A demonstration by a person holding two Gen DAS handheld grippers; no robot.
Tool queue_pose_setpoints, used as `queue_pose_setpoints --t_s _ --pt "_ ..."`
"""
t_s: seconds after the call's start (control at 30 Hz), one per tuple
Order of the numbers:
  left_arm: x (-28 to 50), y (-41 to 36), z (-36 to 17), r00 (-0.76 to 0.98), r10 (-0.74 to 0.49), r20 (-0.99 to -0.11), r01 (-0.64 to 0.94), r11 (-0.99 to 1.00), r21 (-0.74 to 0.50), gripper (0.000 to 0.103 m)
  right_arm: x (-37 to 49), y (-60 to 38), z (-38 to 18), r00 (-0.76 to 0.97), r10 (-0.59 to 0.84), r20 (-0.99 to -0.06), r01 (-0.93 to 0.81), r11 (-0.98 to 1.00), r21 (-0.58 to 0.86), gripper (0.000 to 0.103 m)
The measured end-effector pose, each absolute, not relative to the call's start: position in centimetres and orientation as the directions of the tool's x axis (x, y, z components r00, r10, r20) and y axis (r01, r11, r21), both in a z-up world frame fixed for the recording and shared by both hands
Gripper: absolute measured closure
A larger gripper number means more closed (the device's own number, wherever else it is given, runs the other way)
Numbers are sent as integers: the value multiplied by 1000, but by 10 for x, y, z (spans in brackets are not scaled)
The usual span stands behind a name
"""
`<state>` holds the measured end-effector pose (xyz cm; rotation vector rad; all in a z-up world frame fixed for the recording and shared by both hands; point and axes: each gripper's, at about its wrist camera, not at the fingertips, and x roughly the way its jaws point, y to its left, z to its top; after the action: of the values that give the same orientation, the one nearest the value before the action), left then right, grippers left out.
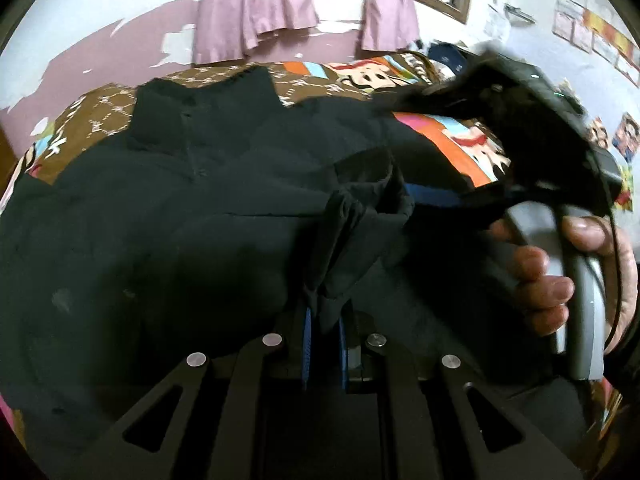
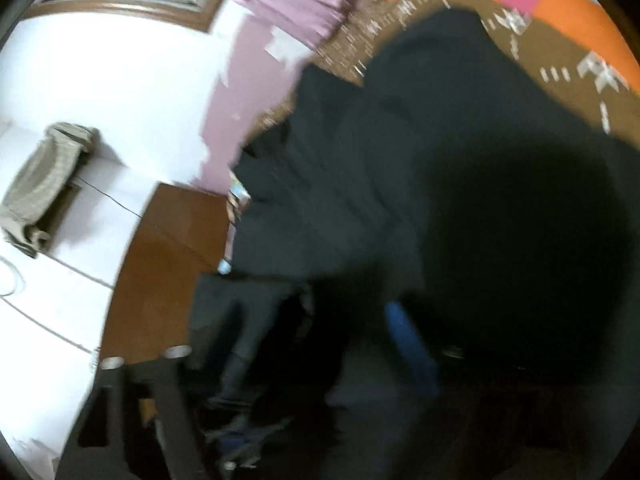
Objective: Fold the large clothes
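Your left gripper [image 1: 323, 336] is pinched shut on a bunched bit of the black garment [image 1: 160, 216], so keep that pinch tight and lay the cloth down flat. Your right gripper [image 1: 440, 196] is seen beside it with cloth hanging over its blue tip, but the blur hides whether it is gripping. The garment is big, dark and wrinkly, spread across the colourful bedspread [image 1: 452, 136].

Black garment [image 1: 160, 220]: matt cloth. Bedspread [image 1: 92, 120]: printed fabric. Fingers [image 1: 307, 340]: blue, ridged, probably rubber.
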<state>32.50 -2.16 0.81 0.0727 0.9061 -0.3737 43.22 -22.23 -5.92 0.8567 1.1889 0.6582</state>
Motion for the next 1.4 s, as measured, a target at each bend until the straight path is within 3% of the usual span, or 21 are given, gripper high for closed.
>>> queue_pose_setpoints --t_s 0.1,0.13,0.23,0.33,0.37,0.47,0.5,0.6,0.7,0.8,0.9,1.03,1.07,1.2,1.4 --pt "325 -29 4 565 -274 -778 351 933 -73 95 432 -227 -64 258 831 -494 6 510 860 74" --pt "327 -28 -1 559 -270 -784 353 933 -69 95 433 -227 -63 257 835 -486 0 502 865 91" --pt "328 -27 -8 538 -267 -800 351 933 -75 95 433 -226 -50 275 825 -493 -64 528 847 96" --pt "327 -25 -6 530 -298 -794 354 929 -112 90 427 -224 -27 327 798 -506 -160 575 803 98" --pt "324 -25 -2 526 -319 -789 362 923 -132 84 424 -227 -12 364 780 -508 -200 599 776 98" --pt "315 -18 14 514 -398 -760 386 898 -209 58 416 -239 14 455 734 -504 -248 648 720 98" --pt "312 -14 19 512 -428 -744 396 887 -238 55 415 -242 17 478 723 -500 -252 657 710 98" --pt "306 1 36 522 -480 -705 407 867 -288 55 408 -260 29 571 651 -500 -242 716 655 98" --pt "306 22 48 564 -452 -691 366 887 -282 55 410 -269 29 620 584 -524 -221 771 597 98" --pt "316 46 52 612 -365 -702 276 930 -243 55 421 -262 20 612 536 -582 -203 817 539 98" --pt "330 65 51 628 -262 -733 165 965 -203 55 426 -246 10 603 429 -673 -200 897 393 92" --pt "362 86 46 613 -176 -770 66 983 -173 55 424 -236 9 663 315 -679 -210 949 235 49" --pt "369 90 45 616 -147 -774 48 988 -150 55 420 -230 14 691 301 -657 -238 953 186 47" --pt "389 103 43 634 -71 -770 -14 995 -103 55 417 -198 16 658 377 -652 -408 906 112 47" --pt "402 106 15 599 -93 -795 10 994 -108 55 417 -162 -26 523 393 -756 -520 850 81 47"
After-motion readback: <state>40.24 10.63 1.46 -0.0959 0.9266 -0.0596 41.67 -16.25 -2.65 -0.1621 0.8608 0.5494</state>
